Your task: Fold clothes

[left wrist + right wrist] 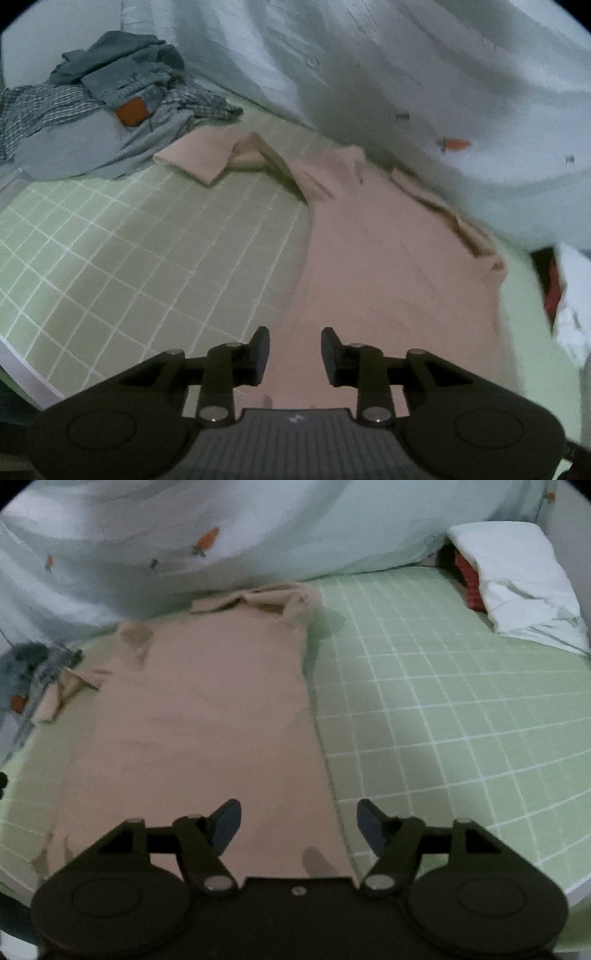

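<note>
Bed surface: a light green sheet (pixel 424 701) with a white grid, backed by a pale curtain (pixel 147 535) printed with small orange motifs. No containers in view. A pink shirt (pixel 207 709) lies flat on the sheet, long axis running away from both cameras, collar end nearest the curtain, one sleeve (pixel 199 158) spread toward a pile of grey clothes (pixel 103 99). A white pillow (pixel 517 576) lies at the far corner. Left gripper (pixel 294 356): jaws moderately apart, empty, above the shirt. Right gripper (pixel 299 825): jaws wide, empty, over the shirt's edge.

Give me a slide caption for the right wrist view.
Open right gripper above the near edge of a pink shirt spread on a green checked sheet.
</note>
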The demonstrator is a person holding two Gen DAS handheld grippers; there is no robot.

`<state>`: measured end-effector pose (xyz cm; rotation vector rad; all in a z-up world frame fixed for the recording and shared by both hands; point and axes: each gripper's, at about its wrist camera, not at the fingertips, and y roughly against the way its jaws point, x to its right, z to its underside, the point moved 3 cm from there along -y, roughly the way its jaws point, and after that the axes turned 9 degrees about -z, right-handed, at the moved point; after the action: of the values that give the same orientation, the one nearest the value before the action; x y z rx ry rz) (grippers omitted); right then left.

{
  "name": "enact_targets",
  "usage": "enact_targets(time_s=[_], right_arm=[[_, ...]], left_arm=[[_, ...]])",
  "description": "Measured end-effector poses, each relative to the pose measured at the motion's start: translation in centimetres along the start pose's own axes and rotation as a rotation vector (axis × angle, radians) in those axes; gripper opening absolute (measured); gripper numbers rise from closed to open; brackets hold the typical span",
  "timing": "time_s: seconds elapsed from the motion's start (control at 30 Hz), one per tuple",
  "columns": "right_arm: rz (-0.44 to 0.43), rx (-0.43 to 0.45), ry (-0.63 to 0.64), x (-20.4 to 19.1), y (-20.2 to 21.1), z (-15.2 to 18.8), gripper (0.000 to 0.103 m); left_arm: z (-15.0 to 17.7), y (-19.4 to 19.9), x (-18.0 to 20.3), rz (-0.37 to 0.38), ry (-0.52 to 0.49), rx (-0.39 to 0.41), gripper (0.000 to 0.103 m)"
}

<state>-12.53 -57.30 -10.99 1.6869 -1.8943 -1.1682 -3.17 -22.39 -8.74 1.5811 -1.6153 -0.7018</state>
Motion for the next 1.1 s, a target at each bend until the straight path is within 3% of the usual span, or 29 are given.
enact_targets(time_s=[0.13,0.2,0.23,0.57,0.8,0.9,1.0,1.07,1.1], right_arm=[[0.019,0.033,0.028,0.2,-0.2,-0.9,0.100],[-0.010,0.073,0.036,0.4,-0.1,-1.8,0.103],[-0.019,0.086,0.035,0.6,-0.2,-2.5,0.103],[-0.007,0.214,0.073,2.3,-2.1,-9.9,0.103],[0.027,0.216,0.094,4.0,-7.0,-18.3,0.103],[0.029,0.220,0.100,5.2,-10.5,-22.4,0.094],[-0.020,0.184,0.054,6.4,-15.0,-25.7,0.070],[-0.059,0.133,0.006,7.3,-18.1,-27.0,0.048],[-0.075,0.107,0.004,7.5,-19.5,-27.2,0.047]], left_arm=[[0.3,0.4,2.2,0.001,-0.071,0.029,0.066],[0.0,0.4,3.3,0.004,-0.095,0.054,0.086],[-0.3,0.3,3.8,0.004,-0.105,0.062,0.089],[-4.3,-2.6,7.4,-0.036,-0.121,0.088,0.091],[-8.7,-6.7,9.9,-0.072,-0.126,0.096,0.091],[-10.9,-8.9,11.1,-0.082,-0.135,0.097,0.091],[-12.9,-10.6,12.2,-0.082,-0.142,0.079,0.091],[-13.5,-11.3,13.0,-0.073,-0.178,0.082,0.091],[-13.6,-11.6,13.3,-0.073,-0.197,0.085,0.091]])
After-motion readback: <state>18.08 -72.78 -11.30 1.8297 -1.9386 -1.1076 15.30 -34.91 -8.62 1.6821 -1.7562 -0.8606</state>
